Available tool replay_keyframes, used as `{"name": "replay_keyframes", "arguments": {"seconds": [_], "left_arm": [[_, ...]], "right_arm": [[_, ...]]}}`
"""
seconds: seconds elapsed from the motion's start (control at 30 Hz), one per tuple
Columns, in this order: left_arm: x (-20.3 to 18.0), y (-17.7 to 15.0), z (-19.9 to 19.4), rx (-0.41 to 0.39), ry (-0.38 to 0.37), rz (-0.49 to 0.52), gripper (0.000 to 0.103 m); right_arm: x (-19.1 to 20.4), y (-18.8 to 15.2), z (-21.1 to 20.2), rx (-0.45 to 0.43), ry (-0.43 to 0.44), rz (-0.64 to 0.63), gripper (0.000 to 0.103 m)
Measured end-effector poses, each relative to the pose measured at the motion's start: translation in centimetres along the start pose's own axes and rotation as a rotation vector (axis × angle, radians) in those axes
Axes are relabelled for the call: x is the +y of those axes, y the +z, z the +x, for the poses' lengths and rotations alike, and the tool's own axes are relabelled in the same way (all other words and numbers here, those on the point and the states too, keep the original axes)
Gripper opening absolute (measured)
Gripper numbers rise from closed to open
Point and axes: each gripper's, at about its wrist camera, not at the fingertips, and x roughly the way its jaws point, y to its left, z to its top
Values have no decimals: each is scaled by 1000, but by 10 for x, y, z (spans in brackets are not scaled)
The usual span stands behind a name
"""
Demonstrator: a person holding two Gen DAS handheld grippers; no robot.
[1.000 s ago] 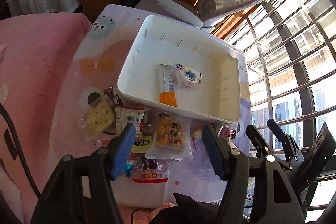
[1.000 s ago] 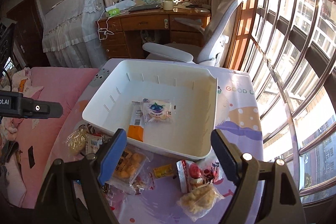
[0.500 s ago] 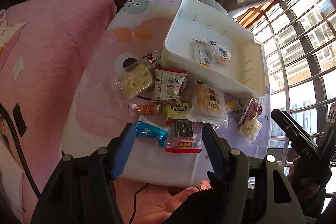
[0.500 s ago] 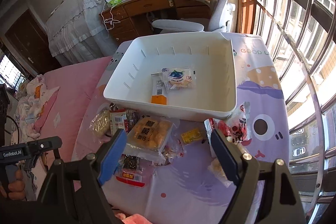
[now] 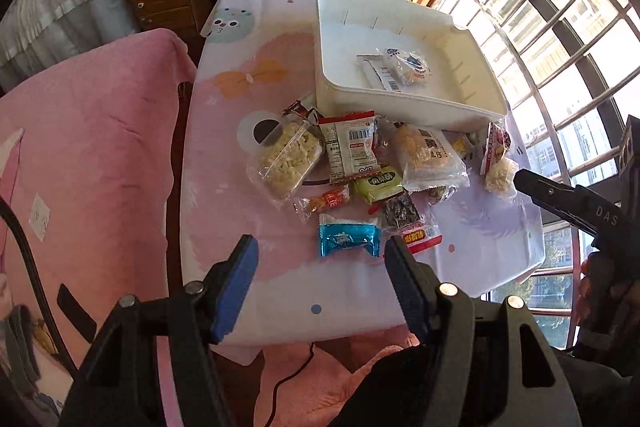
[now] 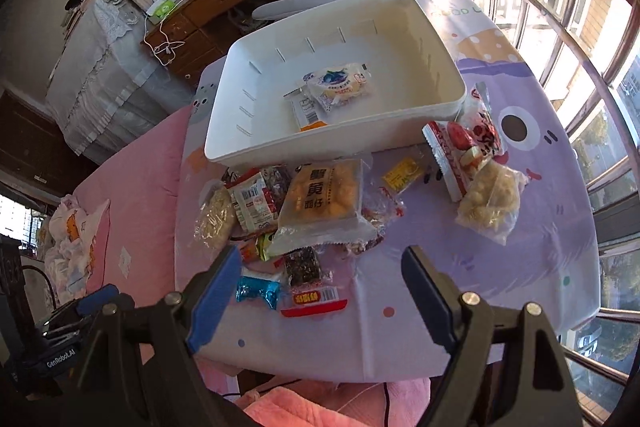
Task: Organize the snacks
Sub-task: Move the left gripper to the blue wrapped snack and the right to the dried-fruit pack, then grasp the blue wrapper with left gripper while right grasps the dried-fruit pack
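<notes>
The orange-ended sachet [image 6: 306,111] lies partly under the blueberry packet [image 6: 338,85]; the dark snack bar [image 6: 304,265] is half covered by the pile; small print is unreadable
</notes>
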Motion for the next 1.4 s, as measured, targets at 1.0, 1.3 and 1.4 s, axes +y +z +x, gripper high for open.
{"name": "replay_keyframes", "arguments": {"seconds": [1.0, 1.3, 1.4], "left_arm": [[-46, -23, 113, -33, -239, 908, 64], [-70, -32, 163, 12, -216, 1044, 63], [-76, -35, 173, 18, -221, 1077, 62]], "right_arm": [[-13, -71, 79, -51, 9, 293, 83], [-15, -59, 116, -34, 23, 65, 83], [-9, -54, 122, -36, 15, -28, 83]]}}
